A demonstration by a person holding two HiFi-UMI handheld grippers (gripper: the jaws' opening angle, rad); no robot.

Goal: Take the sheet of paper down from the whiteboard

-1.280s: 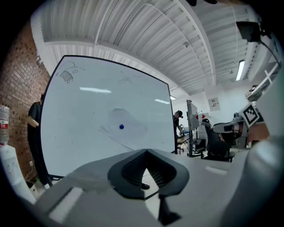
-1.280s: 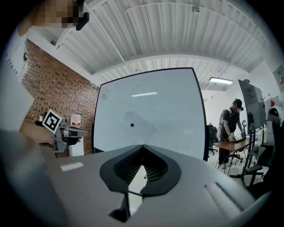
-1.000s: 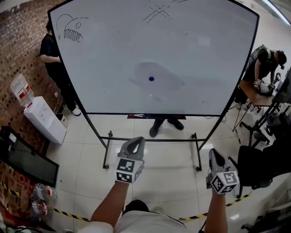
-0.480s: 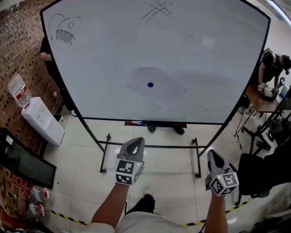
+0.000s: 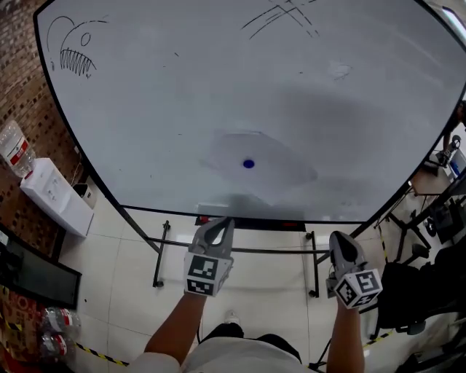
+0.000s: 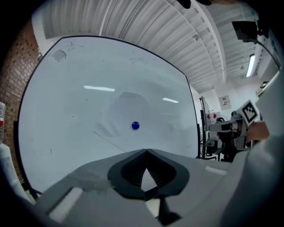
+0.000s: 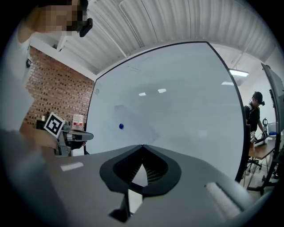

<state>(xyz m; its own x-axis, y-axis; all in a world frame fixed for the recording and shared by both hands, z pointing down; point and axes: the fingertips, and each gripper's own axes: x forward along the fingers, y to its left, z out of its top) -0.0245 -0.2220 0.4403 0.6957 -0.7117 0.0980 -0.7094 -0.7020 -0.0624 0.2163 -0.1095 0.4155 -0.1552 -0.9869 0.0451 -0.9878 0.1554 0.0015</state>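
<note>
At the whiteboard [image 5: 145, 109], low centre: the sheet of paper [image 5: 280, 169] lies flat against the board, tilted, pinned by one blue magnet [image 5: 248, 164] near its middle. Left tongs [image 5: 218, 223] pressed together, nothing between them. Their tip points at the board's lower edge, below and left of the sheet, apart from it. Right tongs [image 5: 340, 238] likewise pressed together and empty, lower and further right of the sheet. The board also carries a toothed doodle [image 5: 71, 52] top left and crossed strokes [image 5: 282, 17] at the top. The stand's lower bar [image 5: 262, 251] runs across the tiled floor under the tongs. Left of the board: brick wall [image 5: 18, 51], white water dispenser [image 5: 52, 195] with its bottle [image 5: 13, 146], a dark screen [image 5: 40, 275], black-and-yellow tape [image 5: 98, 352] on the floor. In the right gripper view, a person [image 7: 253, 116] stands at a bench [image 7: 262, 149] beyond the board's right edge.
</note>
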